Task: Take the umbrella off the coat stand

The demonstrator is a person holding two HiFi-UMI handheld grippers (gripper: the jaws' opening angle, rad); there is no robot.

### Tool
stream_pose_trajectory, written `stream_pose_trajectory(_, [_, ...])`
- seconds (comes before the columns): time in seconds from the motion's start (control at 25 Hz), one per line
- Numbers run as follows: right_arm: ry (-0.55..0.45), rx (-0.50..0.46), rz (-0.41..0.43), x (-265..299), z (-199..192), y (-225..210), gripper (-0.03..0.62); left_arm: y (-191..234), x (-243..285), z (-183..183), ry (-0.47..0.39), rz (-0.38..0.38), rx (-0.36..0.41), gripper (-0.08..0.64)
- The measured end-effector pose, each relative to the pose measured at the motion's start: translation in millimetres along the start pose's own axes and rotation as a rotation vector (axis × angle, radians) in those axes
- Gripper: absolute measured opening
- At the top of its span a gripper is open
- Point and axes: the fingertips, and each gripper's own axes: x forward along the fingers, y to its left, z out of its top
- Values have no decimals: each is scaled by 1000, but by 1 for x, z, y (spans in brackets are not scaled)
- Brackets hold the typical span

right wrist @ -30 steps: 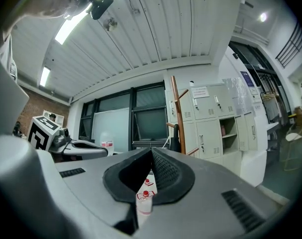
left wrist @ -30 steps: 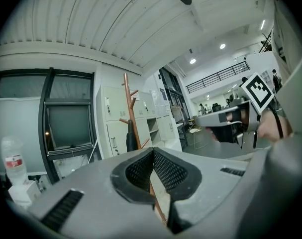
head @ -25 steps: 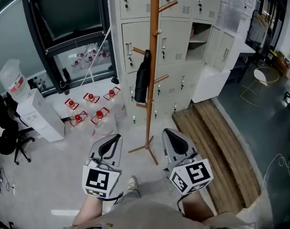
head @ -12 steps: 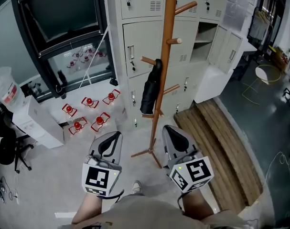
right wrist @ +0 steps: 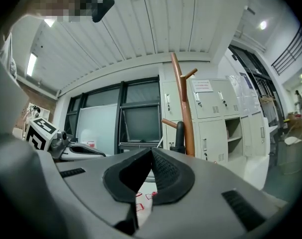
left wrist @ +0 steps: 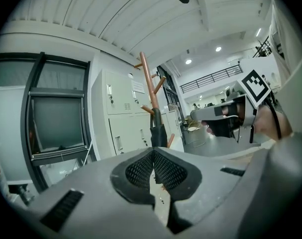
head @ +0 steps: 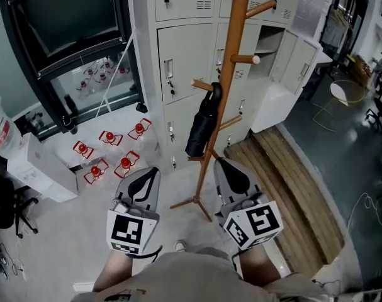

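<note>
A folded black umbrella (head: 202, 123) hangs by its handle from a low peg of the brown wooden coat stand (head: 232, 61), in front of grey lockers. Both gripper views also catch the umbrella (left wrist: 158, 132) (right wrist: 179, 137) on the stand (left wrist: 149, 86) (right wrist: 183, 108), straight ahead and some way off. My left gripper (head: 150, 176) is shut and empty, below and left of the umbrella. My right gripper (head: 221, 167) is shut and empty too, just right of the stand's pole and below the umbrella's tip.
Grey lockers (head: 184, 49) stand behind the stand, one with an open door (head: 299, 60). Red-capped clear bottles (head: 109, 151) sit on the floor at left by a dark window frame (head: 65, 61). A wooden pallet (head: 285, 187) lies at right. The stand's feet (head: 194, 201) spread between my grippers.
Both grippers have moved forward toward the coat stand, which now looms larger and nearer in the head view. Their jaws stay shut.
</note>
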Motion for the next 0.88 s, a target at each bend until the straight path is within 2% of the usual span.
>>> stream_pose_trajectory(0.32, [16, -22, 2, 17, 1, -5, 6, 8, 17, 1, -23, -9, -13, 8])
stream_pose_trajectory(0.88, [38, -21, 40, 35, 5, -62, 6, 0, 66, 9, -9, 42, -38, 9])
